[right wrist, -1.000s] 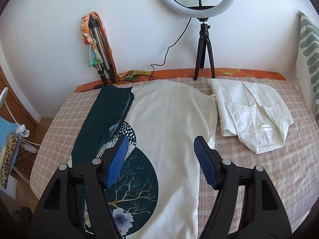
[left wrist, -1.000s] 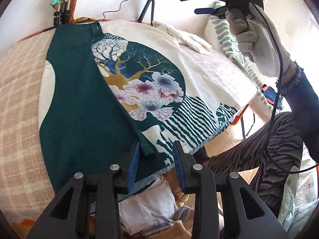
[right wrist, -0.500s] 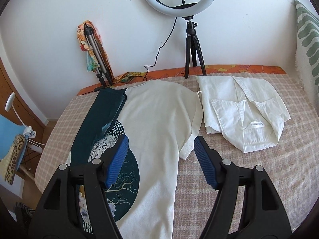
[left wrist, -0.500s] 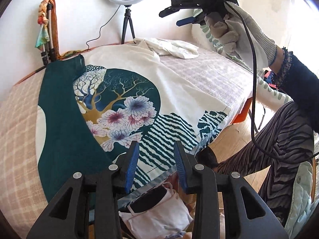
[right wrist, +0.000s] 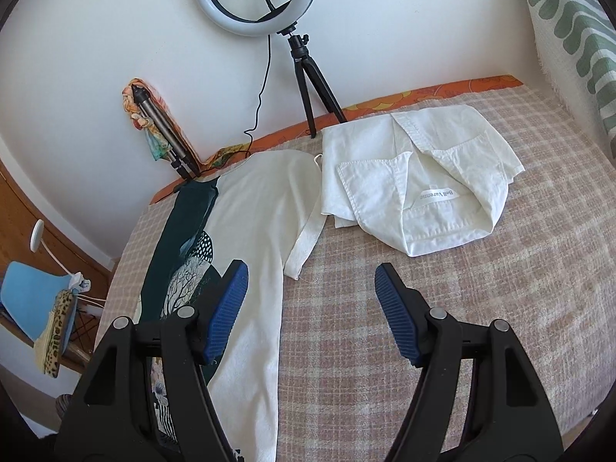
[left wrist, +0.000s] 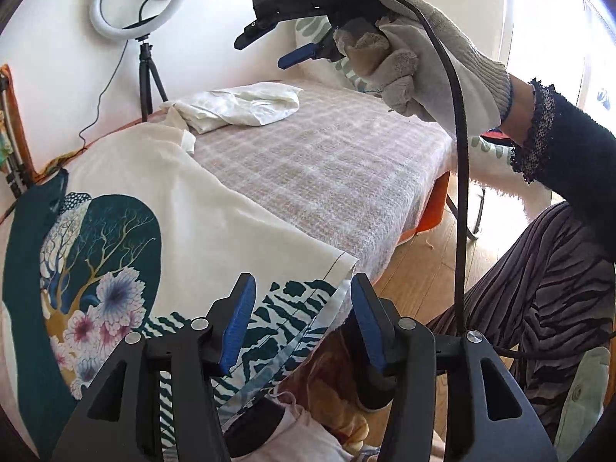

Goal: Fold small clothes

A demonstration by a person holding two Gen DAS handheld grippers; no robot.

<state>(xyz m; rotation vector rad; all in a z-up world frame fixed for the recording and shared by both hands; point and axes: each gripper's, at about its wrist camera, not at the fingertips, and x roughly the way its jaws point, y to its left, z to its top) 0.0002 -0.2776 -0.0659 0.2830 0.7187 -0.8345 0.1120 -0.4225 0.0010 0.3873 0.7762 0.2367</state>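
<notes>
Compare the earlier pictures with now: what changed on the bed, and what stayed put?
The left tool let go of the printed top's green fold, swung right to its hem corner and opened wider. The right tool, open, drifted right. The white shirt stayed put.

A bed [right wrist: 442, 308] covered with a pink-and-cream checked blanket [left wrist: 327, 177] carries a printed cream T-shirt [right wrist: 254, 231] spread flat, a crumpled white shirt [right wrist: 415, 184] just beside it, and a ring-light tripod [right wrist: 308, 77] at the wall edge.

Left gripper [left wrist: 302, 321] slid off the green fold over to the tee's [left wrist: 200, 208] striped hem corner, and its jaws spread wider. Right gripper [right wrist: 312, 313] swung toward the white shirt [right wrist: 415, 181].
</notes>
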